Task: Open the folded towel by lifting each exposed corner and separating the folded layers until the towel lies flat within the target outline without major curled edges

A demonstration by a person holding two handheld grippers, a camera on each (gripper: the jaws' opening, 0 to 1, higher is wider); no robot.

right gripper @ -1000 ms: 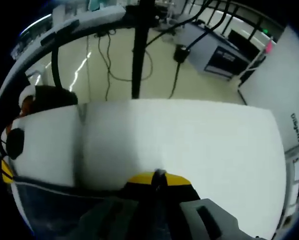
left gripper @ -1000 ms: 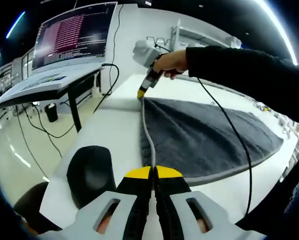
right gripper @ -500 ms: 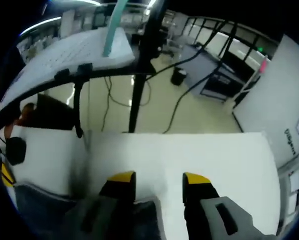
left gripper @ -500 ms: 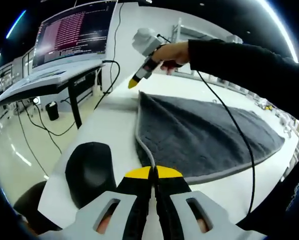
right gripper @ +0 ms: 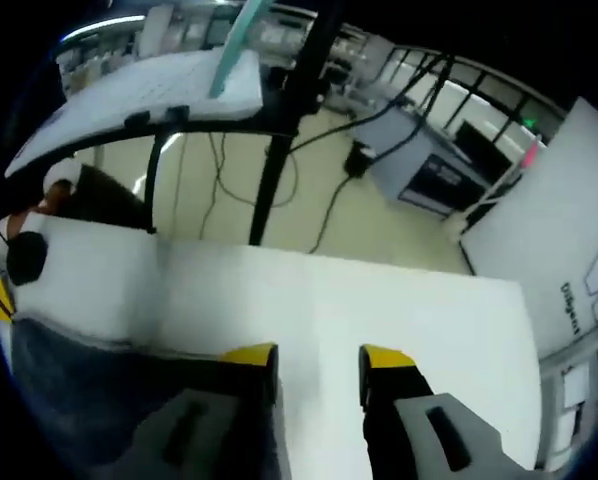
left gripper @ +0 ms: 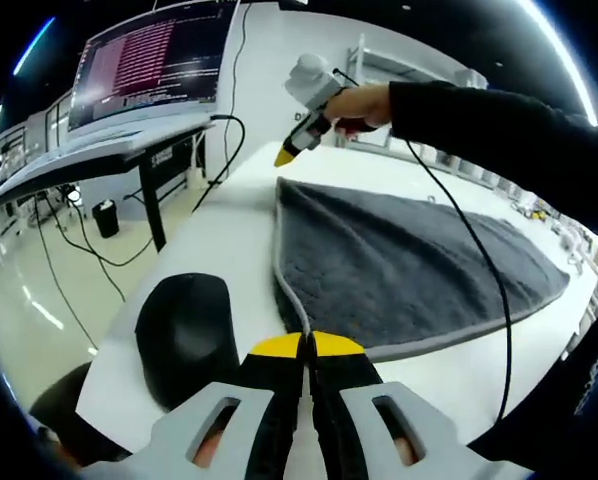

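White surface (left gripper: 229,235) carries everything here, running away from the left view toward a second desk with a large monitor (left gripper: 149,60) full of text. Spread over the surface lies the grey towel (left gripper: 399,270) — open in a broad single sheet with a pale piped edge, one corner drawn to a point near the far edge, another at the near edge. In the right gripper view the towel (right gripper: 89,375) shows as a dark patch at lower left.

Just beside the towel's near corner sits a black rounded object (left gripper: 187,335), resting on the surface.

The left hand-held gripper (left gripper: 307,350) has its 2 yellow-tipped jaws pressed together, pinching the towel's near corner at the piped edge.

The right hand-held gripper (right gripper: 317,355) has its jaws spread apart with nothing between them, above the surface beside the towel's edge. From the left view the right hand-held gripper (left gripper: 285,157) hangs in the air just above the far corner — not touching it.
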